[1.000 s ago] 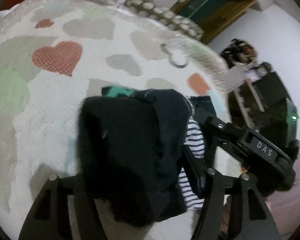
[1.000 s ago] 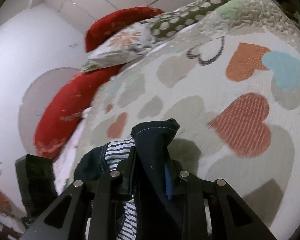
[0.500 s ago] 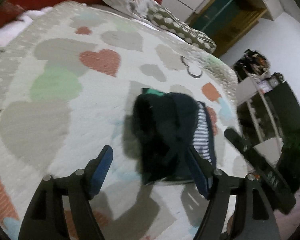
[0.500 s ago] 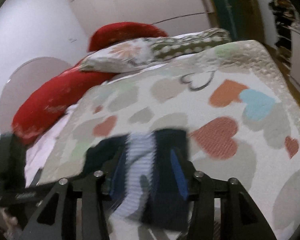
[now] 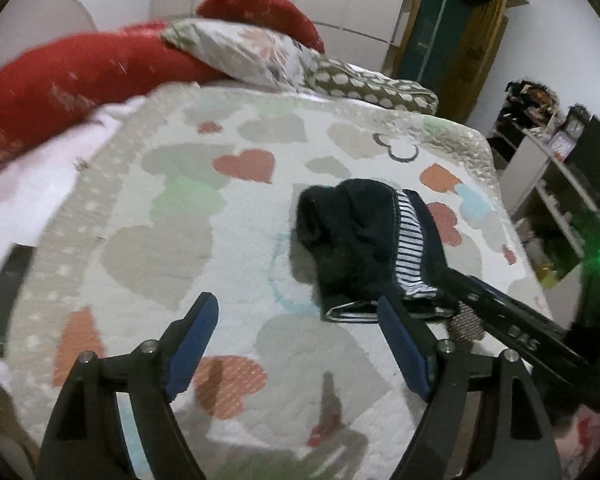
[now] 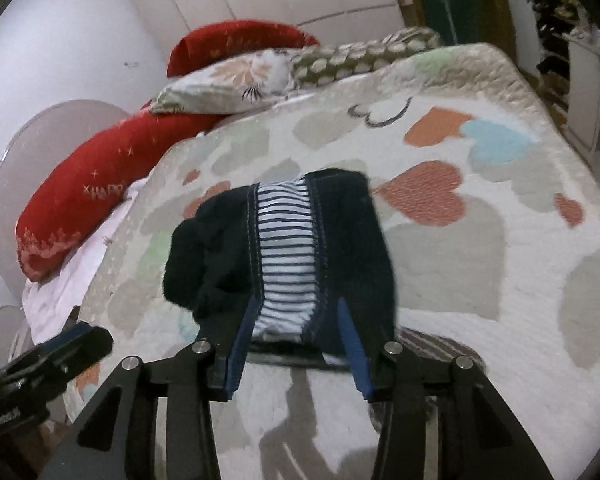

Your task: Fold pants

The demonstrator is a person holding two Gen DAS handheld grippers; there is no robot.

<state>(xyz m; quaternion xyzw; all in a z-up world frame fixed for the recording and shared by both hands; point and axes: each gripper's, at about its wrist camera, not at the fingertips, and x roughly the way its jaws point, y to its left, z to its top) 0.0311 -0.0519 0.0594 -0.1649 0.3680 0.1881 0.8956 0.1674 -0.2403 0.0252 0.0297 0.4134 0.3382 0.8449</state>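
The dark navy pants (image 5: 356,240) lie folded in a small bundle on the heart-patterned quilt (image 5: 180,208), with a blue-and-white striped lining showing along the middle (image 6: 286,256). My left gripper (image 5: 296,320) is open and empty, pulled back from the bundle's near left side. My right gripper (image 6: 296,320) is open and empty, its blue-padded fingers just in front of the bundle's near edge, apart from the cloth. The right gripper's body also shows in the left wrist view (image 5: 512,332), to the right of the pants.
Red bolster pillows (image 6: 100,184) and patterned pillows (image 5: 260,56) lie at the head of the bed. A green door (image 5: 432,28) and shelves with clutter (image 5: 548,152) stand past the bed's right edge. White sheet (image 5: 28,184) shows at the left edge.
Both grippers opened and let go of the pants, then drew back. The bundle now lies on the quilt instead of hanging between the fingers.
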